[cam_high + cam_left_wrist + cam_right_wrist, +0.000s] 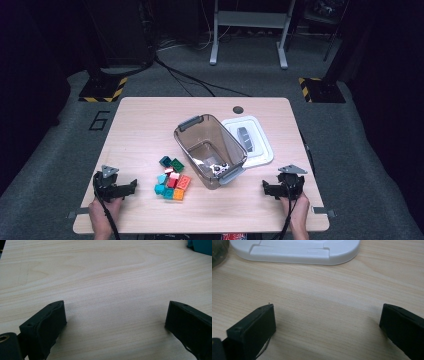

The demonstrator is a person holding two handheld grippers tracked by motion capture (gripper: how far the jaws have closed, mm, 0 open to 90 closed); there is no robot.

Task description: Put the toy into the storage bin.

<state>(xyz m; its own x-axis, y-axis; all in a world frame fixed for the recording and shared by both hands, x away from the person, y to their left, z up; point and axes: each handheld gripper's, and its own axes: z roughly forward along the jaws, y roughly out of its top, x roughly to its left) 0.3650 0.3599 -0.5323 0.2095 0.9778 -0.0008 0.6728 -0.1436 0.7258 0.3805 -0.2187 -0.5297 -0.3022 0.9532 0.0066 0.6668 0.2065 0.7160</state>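
At the near edge of the table [145, 115], the left hand-held gripper [131, 186] rested low over the wood, its jaws spread wide apart with nothing between them; in the left gripper view the same left hand-held gripper [115, 315] showed only bare wood grain in the gap. On the other side, the right hand-held gripper [266, 188] sat low near the front right corner, jaws likewise wide apart and empty, and in the right gripper view the right hand-held gripper [327, 315] faced the white lid [294, 251] a little way ahead.

Between the two, just right of the left one, lay a cluster of toy bricks [172, 180] in teal, green, red, pink and orange, packed close together on the wood. Just beyond and to the right of them stood a clear plastic bin [210, 145] with grey handles, tilted, with a few small pieces in its bottom. The lid [252, 142] lay flat against the bin's right side. Farther off, past the table, grey floor [250, 80] and a metal frame [249, 30] stood in the dark.
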